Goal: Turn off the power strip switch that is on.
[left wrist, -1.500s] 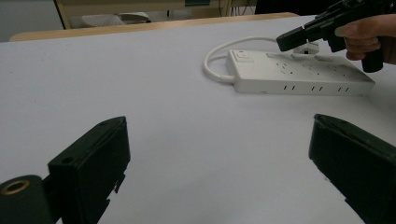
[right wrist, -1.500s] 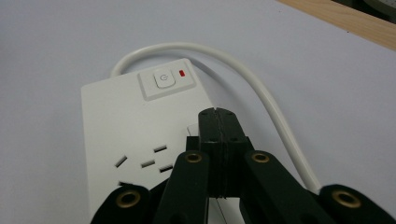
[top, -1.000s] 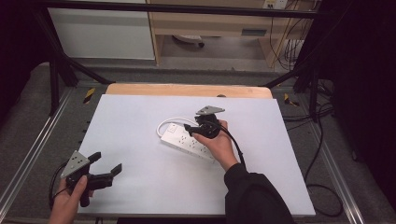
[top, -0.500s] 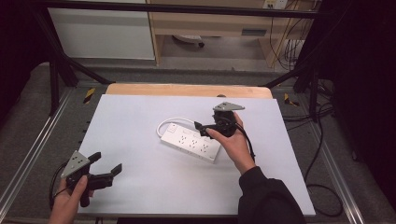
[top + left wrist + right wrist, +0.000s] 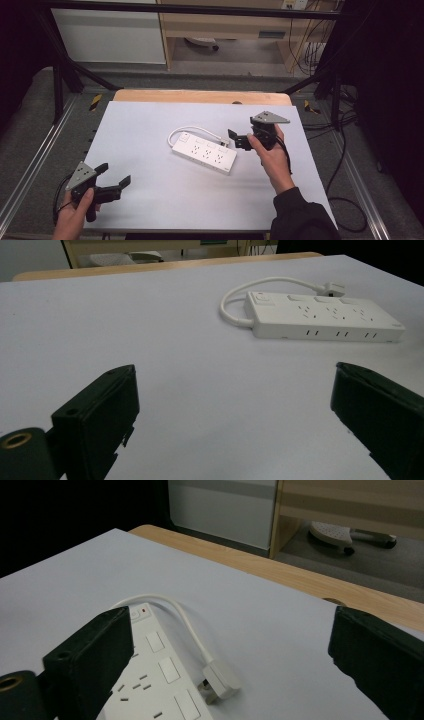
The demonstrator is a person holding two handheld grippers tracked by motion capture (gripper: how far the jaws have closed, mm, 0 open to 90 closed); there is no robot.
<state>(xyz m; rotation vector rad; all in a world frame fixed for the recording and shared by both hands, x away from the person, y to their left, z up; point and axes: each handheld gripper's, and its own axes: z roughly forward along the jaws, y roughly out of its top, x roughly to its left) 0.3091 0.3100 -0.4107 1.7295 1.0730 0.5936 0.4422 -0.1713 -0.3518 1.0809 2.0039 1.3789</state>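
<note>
Thing in hand: a white plastic power strip with a short white cable and a white plug; it lies flat near the middle of the white worktop, a little to the right.
Cable: it leaves the left end of the strip, bends in a loop on the far side and ends at the plug, which rests on the worktop just beside the far edge of the strip.
Right claw: wide, with nothing between the jaws; its jaws have just been opening. It is held above the right end of the strip and near the plug, apart from both.
Left claw: wide and holding nothing, at the near left corner of the worktop, well apart from the strip.
Risk, plug: it is small and lies flat, so a grip on its edge could let it slip or turn.
Risk, cable: it is short, so a pull on the plug would probably drag or rotate the light strip, because the left claw is too far to hold it.
Writing: no brand or label can be read; a small red mark shows beside the switch.
</note>
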